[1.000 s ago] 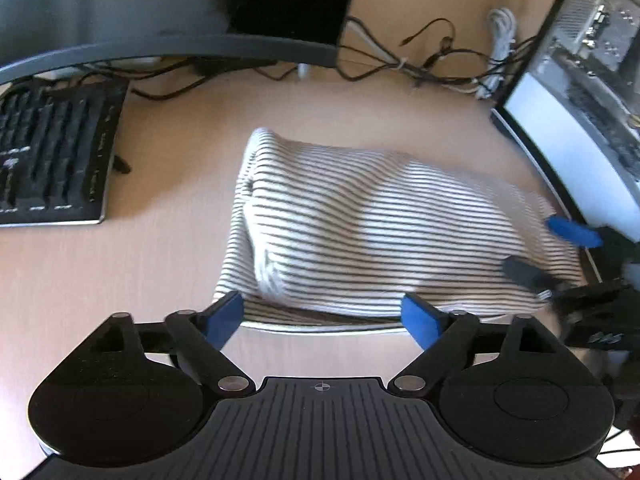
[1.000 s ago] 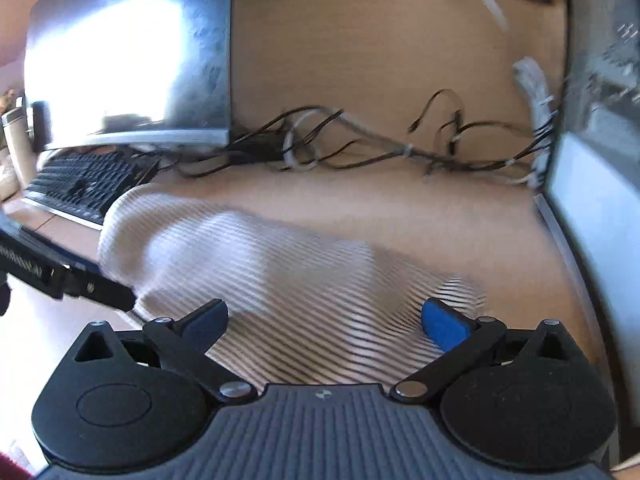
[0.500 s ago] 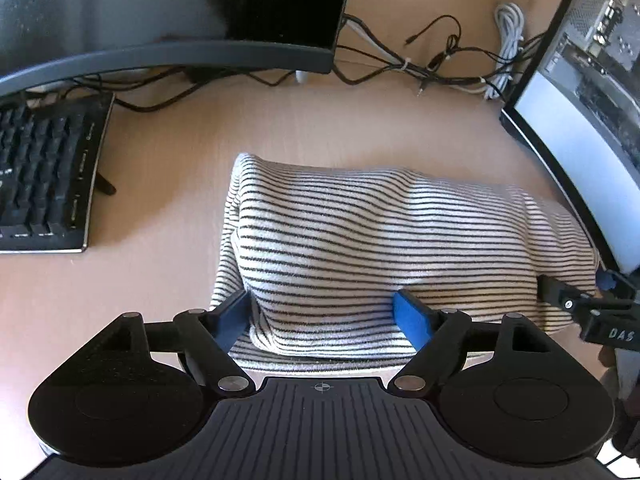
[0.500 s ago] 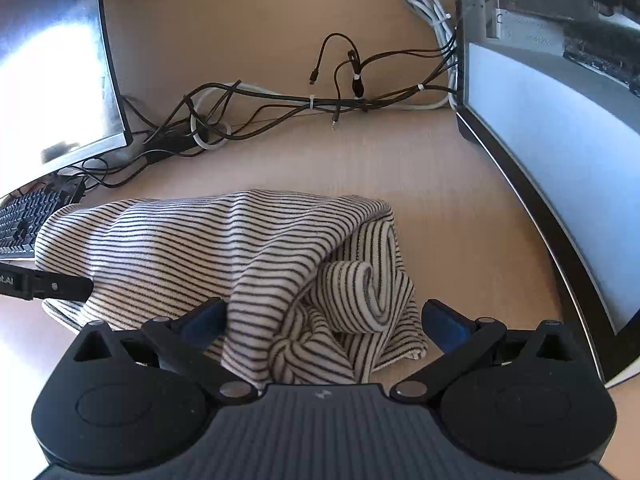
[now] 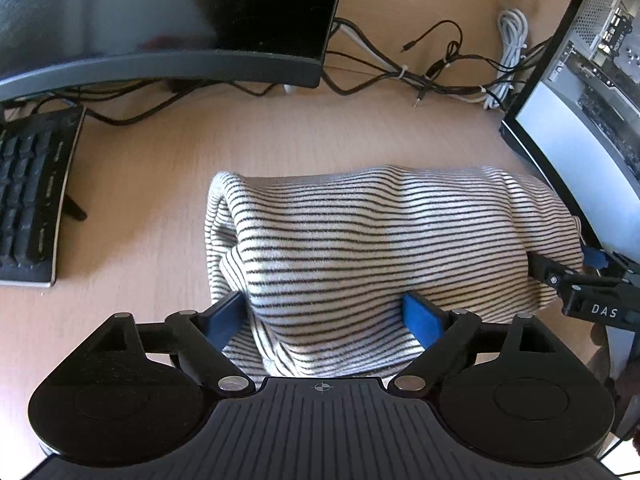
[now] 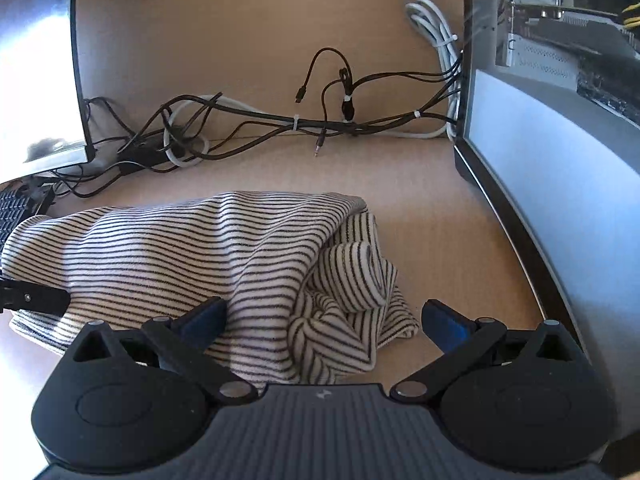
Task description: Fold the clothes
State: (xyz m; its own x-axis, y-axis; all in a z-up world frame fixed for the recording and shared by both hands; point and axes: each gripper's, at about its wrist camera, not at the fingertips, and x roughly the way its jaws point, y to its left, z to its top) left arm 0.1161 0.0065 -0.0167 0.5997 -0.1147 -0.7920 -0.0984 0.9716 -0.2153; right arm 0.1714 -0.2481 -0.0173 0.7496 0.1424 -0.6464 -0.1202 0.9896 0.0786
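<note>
Since half a second ago, both my grippers have eased a little nearer the one striped garment [image 5: 384, 248], which lies bunched on the wooden desk [image 5: 152, 208] as before.

From my left wrist view, my left gripper [image 5: 326, 316] has its two blue fingers spread wide, one at each side of the cloth's near fold, touching it but not pinching. I count one keyboard [image 5: 28, 204] at the left, cut off by the frame, and two monitors: a dark one [image 5: 168, 20] behind and a lit one [image 5: 580, 132] at the right. My right gripper [image 5: 592, 276] pokes in at the far right, mostly out of frame.

From my right wrist view, my right gripper [image 6: 324, 320] is also spread wide; its left finger touches the cloth, its right finger stands clear over bare desk. The garment's right end shows one rolled piece and crumpled folds. A tangle of cables [image 6: 280, 124] runs along the back; I cannot count them.
</note>
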